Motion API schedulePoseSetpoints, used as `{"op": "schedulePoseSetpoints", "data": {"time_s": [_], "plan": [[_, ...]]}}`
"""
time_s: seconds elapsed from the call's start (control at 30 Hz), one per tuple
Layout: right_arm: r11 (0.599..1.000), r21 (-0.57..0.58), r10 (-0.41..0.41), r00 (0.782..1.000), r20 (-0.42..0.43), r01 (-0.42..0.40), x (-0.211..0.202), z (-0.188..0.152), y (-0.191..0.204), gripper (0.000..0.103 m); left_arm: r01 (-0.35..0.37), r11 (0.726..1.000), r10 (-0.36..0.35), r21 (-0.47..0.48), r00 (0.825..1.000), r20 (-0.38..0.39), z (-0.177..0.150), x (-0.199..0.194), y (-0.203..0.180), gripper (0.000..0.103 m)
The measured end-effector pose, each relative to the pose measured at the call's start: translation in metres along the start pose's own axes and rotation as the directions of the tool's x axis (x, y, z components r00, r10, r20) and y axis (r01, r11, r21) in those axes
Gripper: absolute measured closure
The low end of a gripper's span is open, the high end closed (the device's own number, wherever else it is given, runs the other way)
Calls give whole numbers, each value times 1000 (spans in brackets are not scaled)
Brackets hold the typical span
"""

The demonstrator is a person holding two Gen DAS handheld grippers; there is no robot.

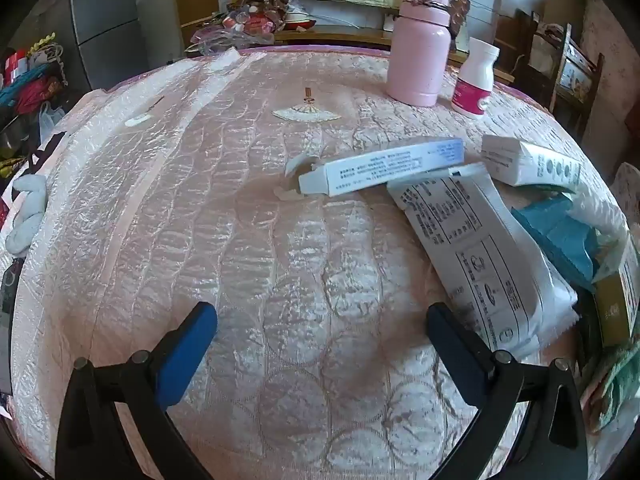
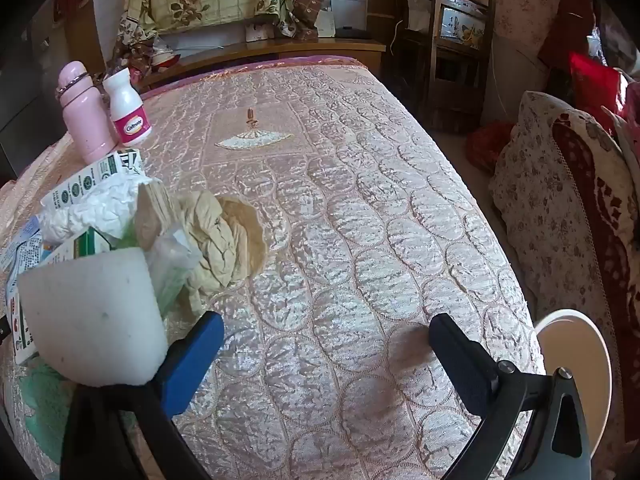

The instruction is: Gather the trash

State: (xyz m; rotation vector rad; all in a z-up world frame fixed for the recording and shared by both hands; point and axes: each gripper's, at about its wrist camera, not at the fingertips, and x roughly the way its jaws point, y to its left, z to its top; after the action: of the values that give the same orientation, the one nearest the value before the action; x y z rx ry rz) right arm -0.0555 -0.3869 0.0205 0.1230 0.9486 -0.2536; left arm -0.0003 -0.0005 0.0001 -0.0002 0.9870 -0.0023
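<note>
White cartons (image 1: 380, 170) — crumpled tissue (image 2: 96, 208) | heaped on pink quilt (image 1: 280, 280)

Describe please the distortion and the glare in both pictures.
Left wrist view: the fisheye bows the bed cover into a dome, dark corners, satin sheen mid-frame. Right wrist view: same curving, glare on the cover, and the close white foam block looks soft.

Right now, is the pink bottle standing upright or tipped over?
Upright. The pink bottle stands on its base on the quilted bedspread, cap on top, beside the white pill bottle.
</note>
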Motion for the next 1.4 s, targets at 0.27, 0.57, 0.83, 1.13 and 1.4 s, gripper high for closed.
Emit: {"op": "schedulePoseSetpoints", "data": {"time_s": [0.27, 0.57, 0.83, 1.13, 1.4], "plan": [[1000, 0, 0, 1000, 0, 0, 0, 0, 0, 0, 22, 999, -17, -48, 995, 97, -13, -55, 12, 0], [996, 62, 56, 998, 20, -58, -44, -14, -14, 0, 94, 995, -95, 17, 968, 231, -26, -124, -15, 0], [993, 32, 102, 972, 211, -112, -137, -21, 8, 0, 164, 985, -173, 56, 933, 315, -24, -165, -56, 0], [991, -37, 133, 922, 365, -128, -197, -23, 44, 0, 182, 980, -198, 77, 912, 359, -23, -183, -65, 0], [988, -74, 155, 899, 410, -136, -215, -20, 61, 0, 190, 979, -205, 77, 904, 374, -20, -189, -64, 0]]}}
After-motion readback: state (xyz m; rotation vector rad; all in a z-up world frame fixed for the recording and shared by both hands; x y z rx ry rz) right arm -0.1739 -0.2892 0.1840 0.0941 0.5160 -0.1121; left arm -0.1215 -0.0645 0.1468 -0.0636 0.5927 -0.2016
